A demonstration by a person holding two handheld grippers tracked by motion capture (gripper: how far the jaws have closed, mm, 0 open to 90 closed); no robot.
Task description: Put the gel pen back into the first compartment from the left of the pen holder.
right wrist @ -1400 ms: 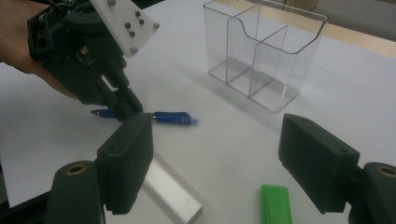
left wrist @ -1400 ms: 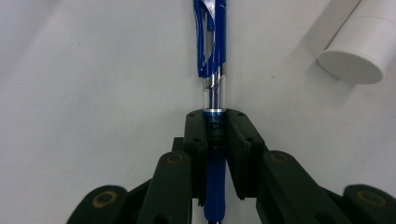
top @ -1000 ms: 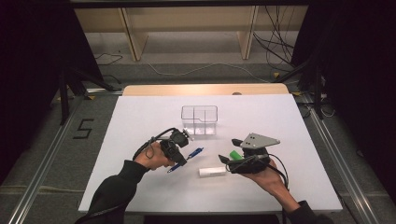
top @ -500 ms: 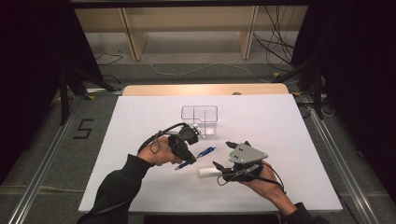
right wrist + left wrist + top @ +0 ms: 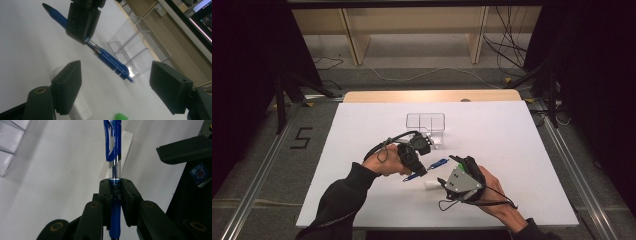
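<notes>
A blue pen [image 5: 428, 168] is clamped by its lower barrel in my left gripper [image 5: 418, 171], whose jaws are shut on it. In the left gripper view the pen [image 5: 113, 152] runs straight up out of the left gripper [image 5: 115, 188]. My right gripper [image 5: 451, 171] is just right of the pen, open. In the right gripper view the pen [image 5: 110, 60] hangs slanted beyond the wide gap of the right gripper [image 5: 120, 87], touching neither jaw. The left gripper [image 5: 82, 20] grips it from above.
A clear divided box [image 5: 426, 123] stands behind the hands, also seen as the box [image 5: 145, 47] beyond the pen. A white block [image 5: 430, 184] lies on the white table [image 5: 522, 150] under the right gripper. A small green thing [image 5: 121, 116] lies near it.
The left gripper has moved right and a little forward with the pen. The right gripper has swung left toward the pen, turning its plate upward.
</notes>
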